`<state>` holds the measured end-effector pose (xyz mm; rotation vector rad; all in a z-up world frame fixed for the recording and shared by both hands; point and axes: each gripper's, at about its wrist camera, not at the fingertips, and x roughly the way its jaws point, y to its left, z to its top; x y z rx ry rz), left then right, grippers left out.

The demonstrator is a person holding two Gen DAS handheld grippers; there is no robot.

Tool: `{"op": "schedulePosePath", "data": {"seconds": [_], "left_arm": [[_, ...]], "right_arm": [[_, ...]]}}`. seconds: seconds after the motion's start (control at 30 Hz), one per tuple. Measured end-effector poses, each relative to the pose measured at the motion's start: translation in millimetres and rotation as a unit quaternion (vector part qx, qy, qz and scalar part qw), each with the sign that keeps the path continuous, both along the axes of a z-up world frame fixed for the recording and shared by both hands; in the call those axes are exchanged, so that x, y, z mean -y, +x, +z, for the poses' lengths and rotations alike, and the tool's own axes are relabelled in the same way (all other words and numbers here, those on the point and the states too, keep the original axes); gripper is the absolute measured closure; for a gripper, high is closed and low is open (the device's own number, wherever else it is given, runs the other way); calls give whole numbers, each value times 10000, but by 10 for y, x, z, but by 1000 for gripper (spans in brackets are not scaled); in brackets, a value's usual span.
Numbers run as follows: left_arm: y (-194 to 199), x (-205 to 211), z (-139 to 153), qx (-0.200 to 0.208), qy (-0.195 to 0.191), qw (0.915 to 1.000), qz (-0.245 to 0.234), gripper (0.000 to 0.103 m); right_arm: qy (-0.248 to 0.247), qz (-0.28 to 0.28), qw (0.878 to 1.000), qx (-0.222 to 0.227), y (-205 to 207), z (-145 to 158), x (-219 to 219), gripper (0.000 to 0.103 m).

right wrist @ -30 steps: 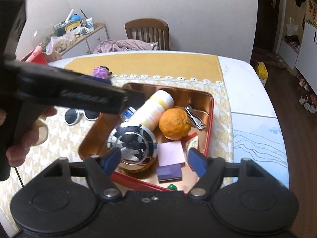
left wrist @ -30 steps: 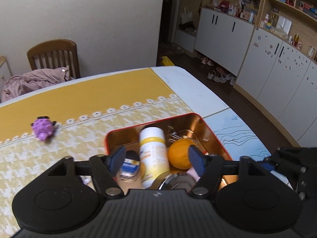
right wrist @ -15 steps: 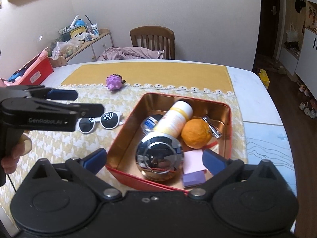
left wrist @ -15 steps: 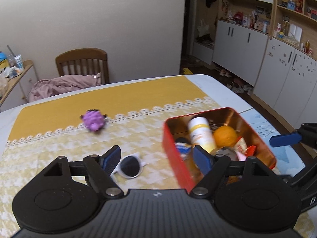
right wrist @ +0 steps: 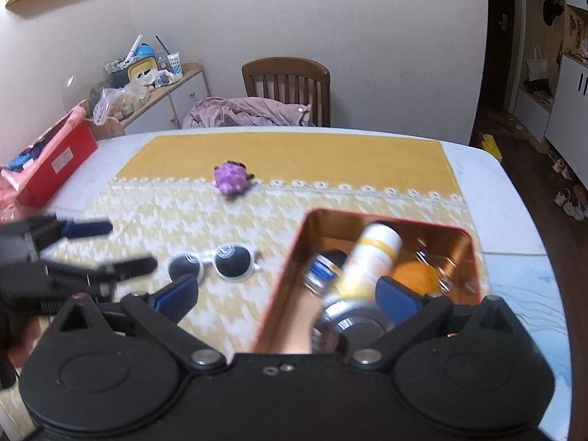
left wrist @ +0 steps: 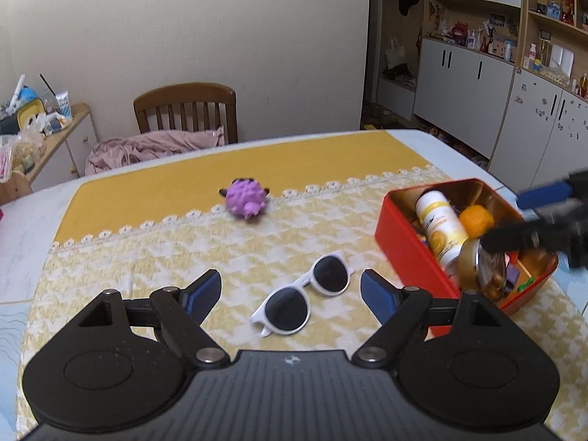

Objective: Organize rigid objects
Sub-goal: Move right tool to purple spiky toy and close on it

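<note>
My left gripper [left wrist: 290,290] has just been opening and holds nothing; the white sunglasses [left wrist: 305,294] lie on the yellow cloth [left wrist: 147,242] under it. My right gripper [right wrist: 286,294] is wide and empty, above the red tin [left wrist: 408,257] with the bottle [left wrist: 439,229] and orange [left wrist: 477,220].

Black ribbed body, blue-padded fingers [left wrist: 201,292], silver screws

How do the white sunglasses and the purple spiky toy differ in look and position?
The sunglasses are flat, white-framed with dark lenses; the purple toy is round and knobbly. The sunglasses lie on the patterned part of the cloth near the left gripper; the toy sits farther off, at the lace border. Both remain outside the red tin.
</note>
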<state>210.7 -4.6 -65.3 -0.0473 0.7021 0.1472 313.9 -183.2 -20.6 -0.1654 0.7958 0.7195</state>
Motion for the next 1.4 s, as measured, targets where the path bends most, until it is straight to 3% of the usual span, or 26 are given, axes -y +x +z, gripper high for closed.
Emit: {"op": "schedulePosePath", "data": {"seconds": [0.33,0.73,1.1,1.4], "left_arm": [[69,-183,-323,-349,-102,9984,-438,20],[339,-266,-662,-438,-65,9979,-474,20],[479,-228,-891,-543,140,9974,-451,20],[488,-196,-916,-447,108,9984,-324,21]], "right_arm": [[-120,-31,9999,-78,219,24,-699,0],[-347,141,9988,-322,722,-118,-1625,0],[-577,-10,9943,-896,1263,-578,-2253,5],[-864,-39,9895,-1161,1383,-918,-2466,11]]}}
